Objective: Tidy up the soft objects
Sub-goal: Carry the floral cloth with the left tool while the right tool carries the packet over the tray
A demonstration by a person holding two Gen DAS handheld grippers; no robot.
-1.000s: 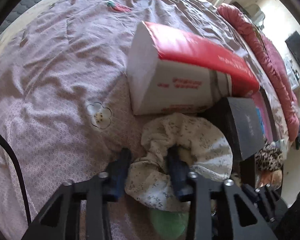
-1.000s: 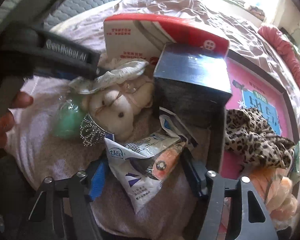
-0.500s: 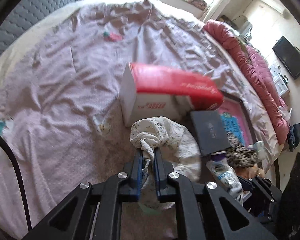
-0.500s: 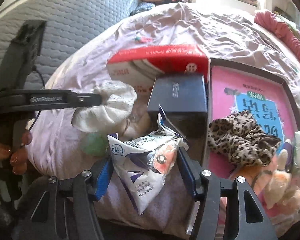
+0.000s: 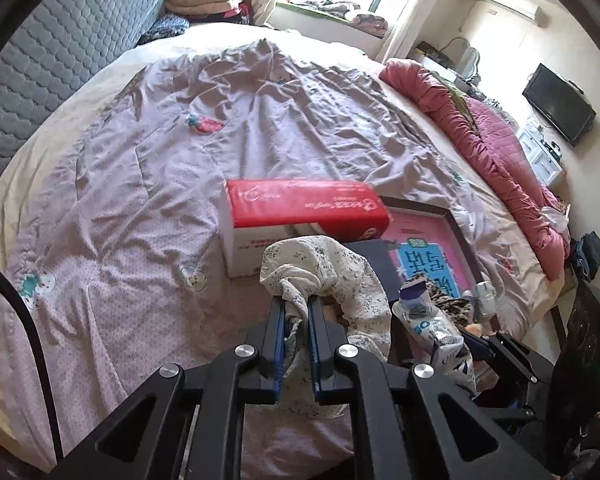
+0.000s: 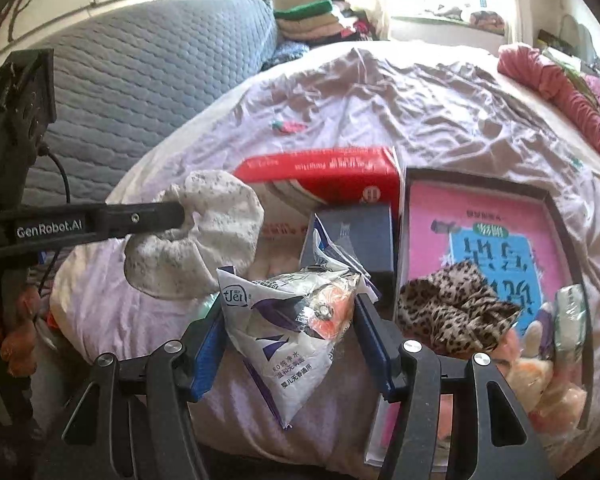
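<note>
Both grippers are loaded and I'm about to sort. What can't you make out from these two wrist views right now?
- Green soft thing under the floral cloth: right wrist view, only a sliver shows behind the wipes pack.
- Plush toys in the tray: right wrist view, blurred, partly behind the right gripper and the leopard scrunchie.
- Left gripper: left wrist view, cloth hides whatever lies below.

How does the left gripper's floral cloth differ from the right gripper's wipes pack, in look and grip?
The floral cloth is limp off-white fabric with small dark sprigs; the wipes pack is crinkled white plastic printed in blue. The left gripper pinches a thin bunch of the cloth, jaws nearly together; the right gripper holds the pack across its width, jaws well apart. Both are lifted off the bed.
</note>
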